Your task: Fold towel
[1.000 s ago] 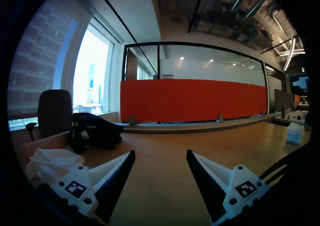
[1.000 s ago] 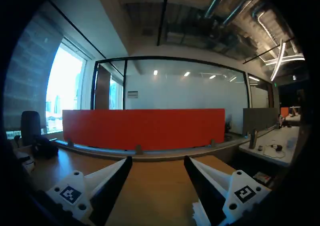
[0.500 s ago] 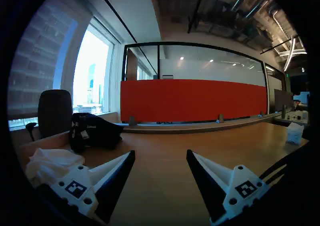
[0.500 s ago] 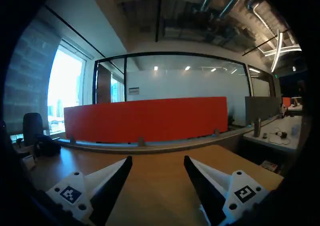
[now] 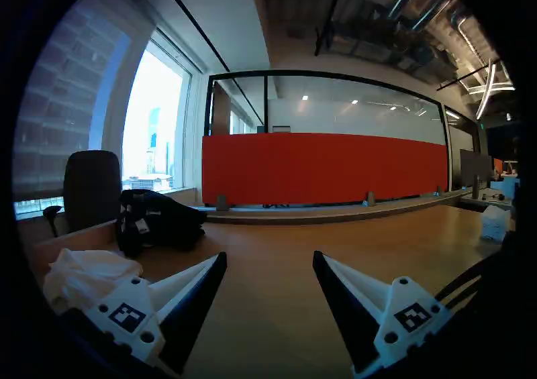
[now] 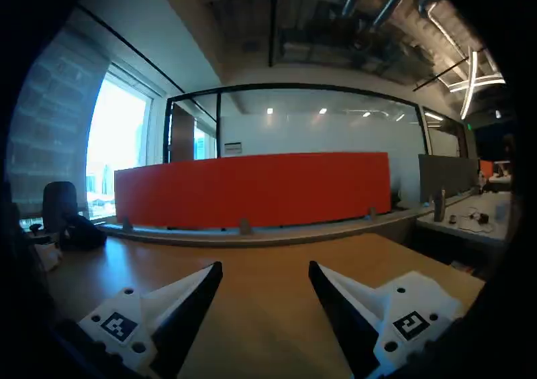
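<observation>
Right gripper (image 6: 265,265) dipped; it and left gripper (image 5: 268,254) gape empty; one crumpled towel (image 5: 84,275).

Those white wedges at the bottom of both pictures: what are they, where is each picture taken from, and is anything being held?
There is no robot arm here. A person holds a two-finger gripper in each hand, and a fisheye camera rides on each one. The wedges are the fingers. One picture looks forward along the left gripper, the other along the right gripper. Both are open and hold nothing, above a wooden desk. In the left gripper view, a crumpled white cloth, likely the towel to fold, and a black bag lie on the desk. A red divider stands along its far edge.
</observation>
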The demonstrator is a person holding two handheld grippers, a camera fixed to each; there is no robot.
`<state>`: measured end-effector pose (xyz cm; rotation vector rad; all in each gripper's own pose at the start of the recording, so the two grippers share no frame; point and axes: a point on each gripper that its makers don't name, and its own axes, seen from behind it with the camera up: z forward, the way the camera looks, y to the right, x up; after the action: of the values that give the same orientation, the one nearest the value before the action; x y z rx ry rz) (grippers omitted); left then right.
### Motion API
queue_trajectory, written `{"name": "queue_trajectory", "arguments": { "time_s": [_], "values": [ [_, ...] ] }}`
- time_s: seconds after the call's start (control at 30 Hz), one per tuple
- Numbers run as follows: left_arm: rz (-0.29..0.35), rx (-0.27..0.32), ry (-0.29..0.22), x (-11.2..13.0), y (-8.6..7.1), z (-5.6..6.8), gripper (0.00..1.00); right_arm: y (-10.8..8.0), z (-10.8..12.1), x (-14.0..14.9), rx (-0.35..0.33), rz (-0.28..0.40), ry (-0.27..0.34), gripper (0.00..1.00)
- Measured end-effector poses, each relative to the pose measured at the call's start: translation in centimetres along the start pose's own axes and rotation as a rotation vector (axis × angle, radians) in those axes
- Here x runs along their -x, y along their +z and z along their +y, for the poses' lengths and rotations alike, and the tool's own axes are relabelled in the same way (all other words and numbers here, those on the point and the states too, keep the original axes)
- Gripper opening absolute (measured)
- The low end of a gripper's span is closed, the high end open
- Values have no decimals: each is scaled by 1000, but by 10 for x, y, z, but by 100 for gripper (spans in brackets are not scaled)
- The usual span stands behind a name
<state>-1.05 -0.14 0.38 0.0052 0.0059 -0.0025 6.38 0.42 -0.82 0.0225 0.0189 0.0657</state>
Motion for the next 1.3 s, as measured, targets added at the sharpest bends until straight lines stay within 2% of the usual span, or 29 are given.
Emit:
{"name": "queue_trajectory", "arguments": {
  "time_s": [0.27, 0.6, 0.93, 1.3],
  "values": [
    [0, 0, 0, 1, 0, 0, 95, 1, 8, 23, 7, -15, 23, 100],
    [0, 0, 0, 1, 0, 0, 95, 3, 7, 32, -3, -8, 41, 100],
    [0, 0, 0, 1, 0, 0, 95, 2, 5, 37, -2, -10, 27, 99],
    [0, 1, 0, 1, 0, 0, 95, 3, -2, 38, -4, -13, -14, 99]
  ]
}}
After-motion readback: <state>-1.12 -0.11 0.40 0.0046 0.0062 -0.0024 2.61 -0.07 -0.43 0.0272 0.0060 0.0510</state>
